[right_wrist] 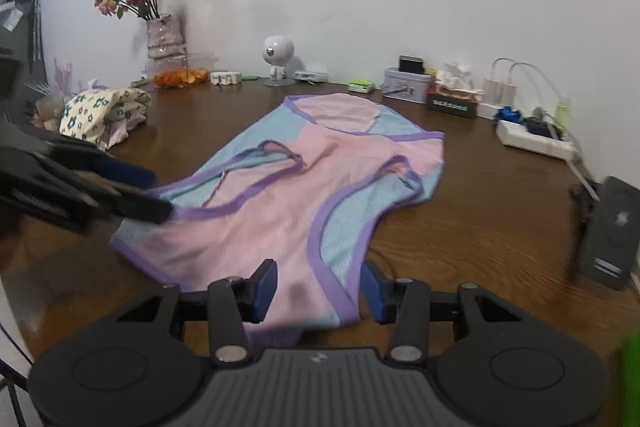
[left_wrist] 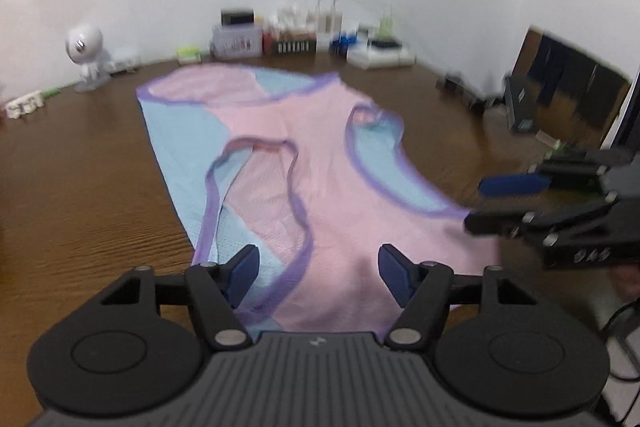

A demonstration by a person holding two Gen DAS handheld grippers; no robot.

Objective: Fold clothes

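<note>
Garment spread flat at the middle of the surface, clutter ranged along the wall behind it.

The garment [right_wrist: 304, 187] is laid on the surface [right_wrist: 480, 227]; a folded cloth pile [right_wrist: 106, 115] is placed to its left, a vase of flowers [right_wrist: 164, 35] behind that pile. A small figurine [right_wrist: 278, 61], a tin box [right_wrist: 408, 85] and a power strip [right_wrist: 532, 139] are lined up rightward along the wall.

Pink-and-blue tank top [left_wrist: 320, 163] spread on wooden table [left_wrist: 80, 207], left tongs [left_wrist: 318, 273] gaping above its near edge

Black left gripper [left_wrist: 319, 275], blue-padded fingers [left_wrist: 243, 273], silver screws, ribbed grey body
</note>
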